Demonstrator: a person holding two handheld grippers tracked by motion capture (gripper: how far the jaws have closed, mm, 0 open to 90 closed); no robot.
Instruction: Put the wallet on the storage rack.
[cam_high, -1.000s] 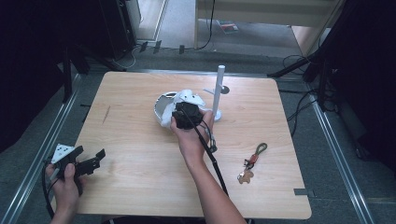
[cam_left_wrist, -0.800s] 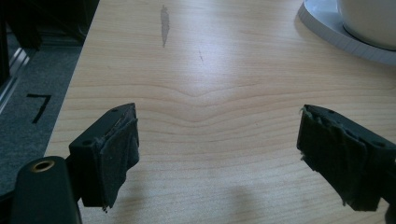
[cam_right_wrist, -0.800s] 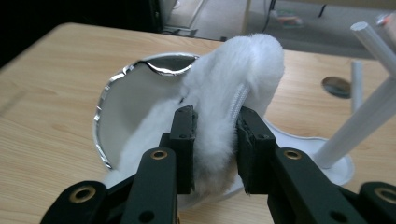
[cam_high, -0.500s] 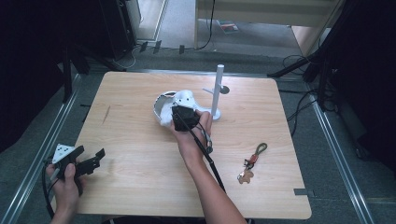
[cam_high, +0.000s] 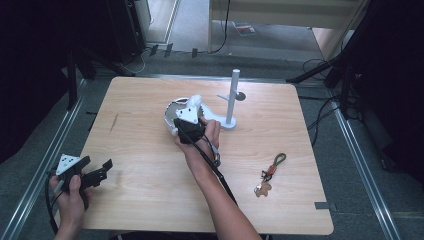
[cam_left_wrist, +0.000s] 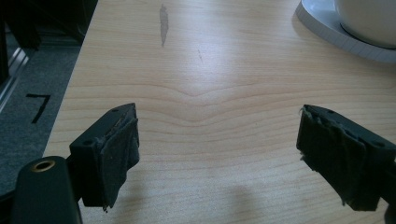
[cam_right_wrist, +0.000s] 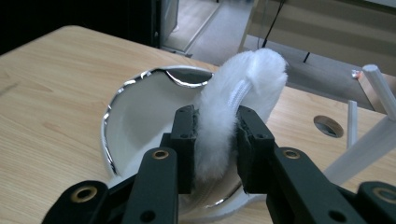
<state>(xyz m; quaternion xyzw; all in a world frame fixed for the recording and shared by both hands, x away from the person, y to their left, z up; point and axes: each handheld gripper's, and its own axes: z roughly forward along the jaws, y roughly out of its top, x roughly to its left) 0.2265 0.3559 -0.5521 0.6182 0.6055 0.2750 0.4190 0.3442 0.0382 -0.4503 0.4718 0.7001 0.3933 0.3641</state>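
The right gripper (cam_right_wrist: 214, 154) is clamped on a fluffy white puff (cam_right_wrist: 238, 100), its two black jaws pinching the soft pile at about mid-height, with the upper end of the puff bulging free above them. The puff hangs over a shiny metal bowl (cam_right_wrist: 135, 116) that sits near the middle of the worktop (cam_high: 150, 200), close beside a white stand (cam_high: 231, 100) with an upright post. The main risk, as I judge it, lies in the grip itself: the jaws bite on compressible fluff rather than on anything firm, so a quick swing or a tug against the bowl's rim could let the puff slide out and drop back in or onto the wood. A second risk is the bowl: it looks light and its rim is near the jaws, so a low or sideways pull could nudge or tip it. The stand's post and side arm are near too, and the trailing cable could catch them. The left gripper (cam_left_wrist: 217, 154) has its jaws wide apart, holding nothing, above bare wood at the near left edge, well apart from the bowl. A keychain (cam_high: 270, 175) lies apart to the right.
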